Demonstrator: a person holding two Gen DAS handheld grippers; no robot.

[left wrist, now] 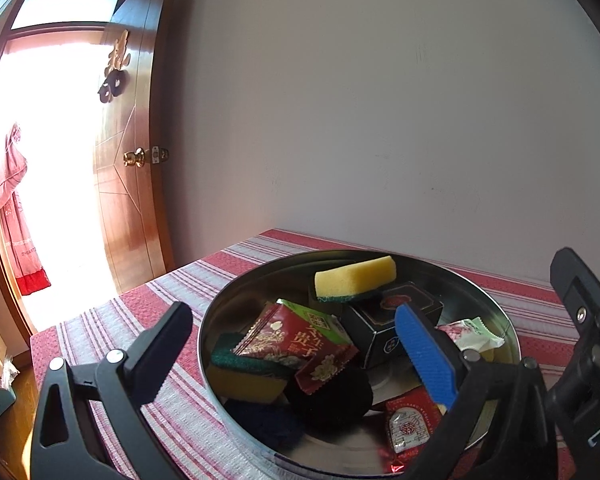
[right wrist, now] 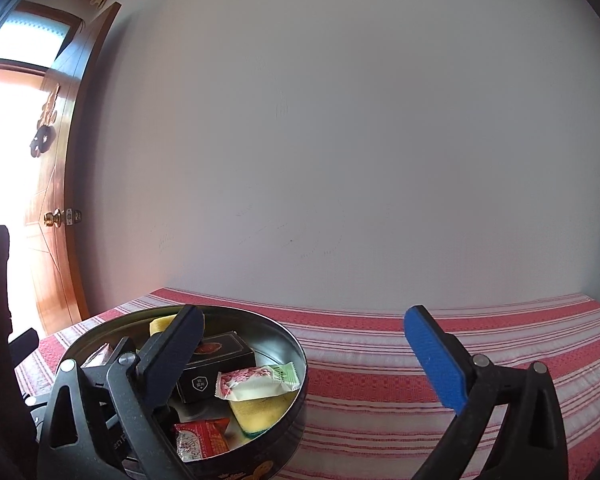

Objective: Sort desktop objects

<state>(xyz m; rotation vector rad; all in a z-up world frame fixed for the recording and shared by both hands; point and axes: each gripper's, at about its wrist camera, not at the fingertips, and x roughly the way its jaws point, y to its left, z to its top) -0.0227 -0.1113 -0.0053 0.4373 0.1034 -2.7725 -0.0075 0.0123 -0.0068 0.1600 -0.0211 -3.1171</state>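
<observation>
Metal tin on the striped desk, full of light, soft things.
Left gripper gapes empty over it; foam sponge squashes, foil packet slips, so pinch its crimped edge; the black box is stiff. Right gripper spread wide, empty.

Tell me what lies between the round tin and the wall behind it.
Only bare striped tablecloth lies between the round tin and the wall, as the right wrist view shows.
</observation>
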